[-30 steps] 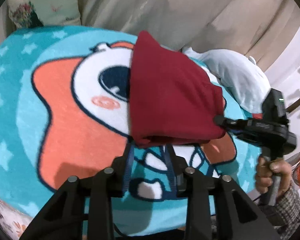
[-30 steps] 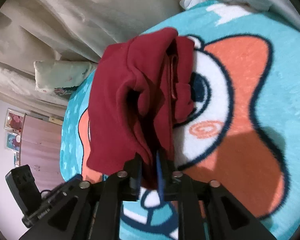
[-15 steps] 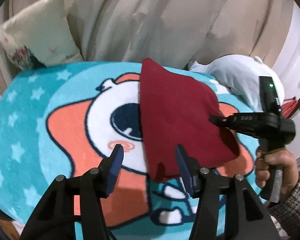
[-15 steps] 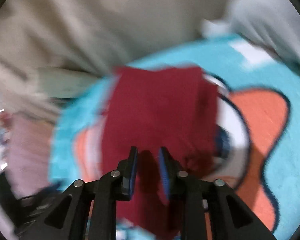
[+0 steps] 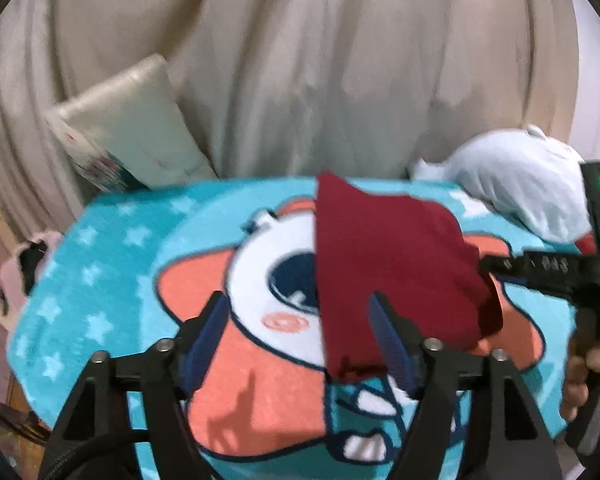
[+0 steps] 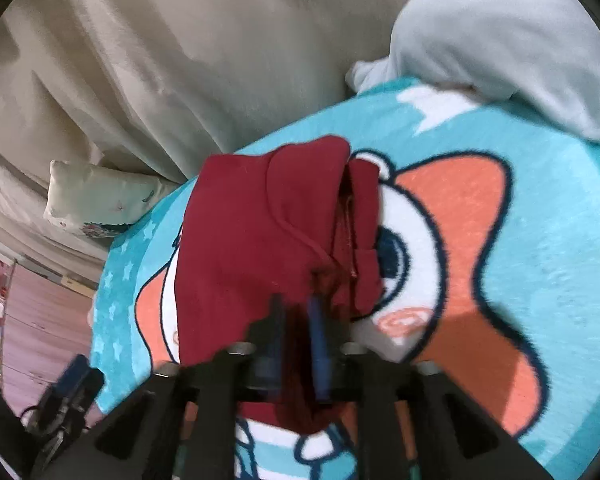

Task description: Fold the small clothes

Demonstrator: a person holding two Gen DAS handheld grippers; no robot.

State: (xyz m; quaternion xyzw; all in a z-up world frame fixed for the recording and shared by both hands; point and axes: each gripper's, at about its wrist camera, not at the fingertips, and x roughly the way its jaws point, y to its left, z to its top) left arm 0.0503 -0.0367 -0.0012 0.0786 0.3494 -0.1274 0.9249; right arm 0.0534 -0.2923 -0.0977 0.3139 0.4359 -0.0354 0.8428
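I see folded maroon garment (image 5: 388,264) on cartoon blanket (image 5: 112,280). Left gripper (image 5: 300,336) jaws opening, empty above garment's near edge; right gripper (image 6: 296,320) jaws opening, garment fold between.

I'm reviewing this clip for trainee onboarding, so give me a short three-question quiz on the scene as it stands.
1. True or false: the dark red garment lies folded on the cartoon blanket.
2. Which gripper has empty space between its jaws? A) left gripper B) right gripper
3. What pale item leans on the curtain behind the blanket's far left corner, in the left wrist view?

Key:
1. True.
2. A. The left jaws are opening with nothing between them, and the right jaws are opening with red fabric between them.
3. A pillow.
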